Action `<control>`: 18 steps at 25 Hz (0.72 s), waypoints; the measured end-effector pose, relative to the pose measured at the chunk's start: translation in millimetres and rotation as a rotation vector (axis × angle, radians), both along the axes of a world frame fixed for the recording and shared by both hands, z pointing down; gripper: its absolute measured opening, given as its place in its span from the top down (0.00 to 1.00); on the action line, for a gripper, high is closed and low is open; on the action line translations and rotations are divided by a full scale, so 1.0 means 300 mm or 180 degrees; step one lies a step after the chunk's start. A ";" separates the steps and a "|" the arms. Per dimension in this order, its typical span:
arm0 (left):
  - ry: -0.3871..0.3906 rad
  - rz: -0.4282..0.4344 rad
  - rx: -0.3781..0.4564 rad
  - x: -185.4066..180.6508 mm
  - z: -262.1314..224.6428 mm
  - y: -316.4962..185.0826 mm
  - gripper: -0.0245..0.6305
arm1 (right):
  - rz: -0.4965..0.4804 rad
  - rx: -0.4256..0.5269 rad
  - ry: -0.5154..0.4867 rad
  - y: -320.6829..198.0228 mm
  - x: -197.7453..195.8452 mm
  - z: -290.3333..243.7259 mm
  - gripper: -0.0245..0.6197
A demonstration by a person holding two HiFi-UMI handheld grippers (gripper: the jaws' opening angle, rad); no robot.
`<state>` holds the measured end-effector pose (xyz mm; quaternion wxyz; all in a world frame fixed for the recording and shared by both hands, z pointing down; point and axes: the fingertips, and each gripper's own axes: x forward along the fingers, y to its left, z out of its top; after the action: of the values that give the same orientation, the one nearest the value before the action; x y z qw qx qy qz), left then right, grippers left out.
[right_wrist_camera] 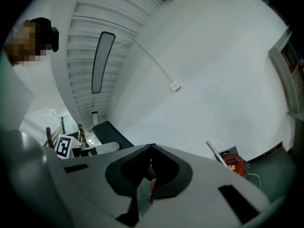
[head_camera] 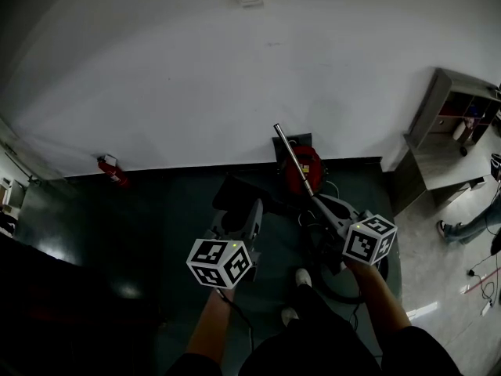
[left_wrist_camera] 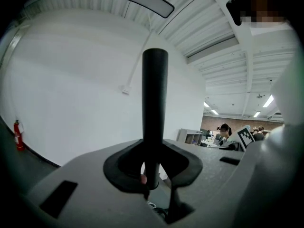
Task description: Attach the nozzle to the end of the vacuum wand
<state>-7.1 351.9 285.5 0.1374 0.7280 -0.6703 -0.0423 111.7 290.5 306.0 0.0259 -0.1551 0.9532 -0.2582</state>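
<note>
In the head view my left gripper (head_camera: 247, 211) is shut on a black nozzle (head_camera: 237, 189) and holds it low over the dark floor. In the left gripper view the nozzle's black tube (left_wrist_camera: 155, 113) stands upright between the jaws of that gripper (left_wrist_camera: 153, 175). The metal vacuum wand (head_camera: 296, 161) slants up toward the wall from the red vacuum body (head_camera: 304, 168). My right gripper (head_camera: 338, 219) is shut beside the wand's grey lower end. In the right gripper view nothing shows between its jaws (right_wrist_camera: 151, 175); the wand (right_wrist_camera: 216, 155) and the vacuum (right_wrist_camera: 236, 163) lie ahead to the right.
A white wall runs across the back. A red fire extinguisher (head_camera: 113, 171) stands at its foot on the left. A grey shelf unit (head_camera: 442, 135) is at the right, with another person's legs (head_camera: 468, 227) near it. A black hose (head_camera: 338, 290) loops by my shoes (head_camera: 301, 277).
</note>
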 end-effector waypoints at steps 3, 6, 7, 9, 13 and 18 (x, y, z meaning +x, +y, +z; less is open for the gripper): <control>0.0020 -0.0008 -0.0033 -0.035 0.023 -0.063 0.83 | -0.0001 -0.0037 0.0010 -0.064 -0.032 0.020 0.94; 0.0035 -0.0010 -0.0067 -0.060 0.042 -0.129 0.83 | 0.0000 -0.0080 0.0024 -0.130 -0.055 0.041 0.94; 0.0039 -0.0010 -0.0078 -0.068 0.044 -0.155 0.83 | -0.0001 -0.0093 0.0026 -0.155 -0.063 0.045 0.94; 0.0047 -0.0010 -0.0103 -0.087 0.044 -0.215 0.83 | -0.0008 -0.0119 0.0038 -0.210 -0.082 0.049 0.94; 0.0043 -0.0003 -0.0141 -0.108 0.054 -0.333 0.83 | -0.0028 -0.0167 0.0059 -0.322 -0.108 0.071 0.94; 0.0017 0.0000 -0.0178 -0.116 0.063 -0.460 0.83 | -0.0068 -0.0198 0.0074 -0.442 -0.123 0.091 0.94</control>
<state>-41.8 213.8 304.5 0.1595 0.7238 -0.6709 -0.0254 74.7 157.8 333.4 0.0073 -0.1486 0.9466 -0.2862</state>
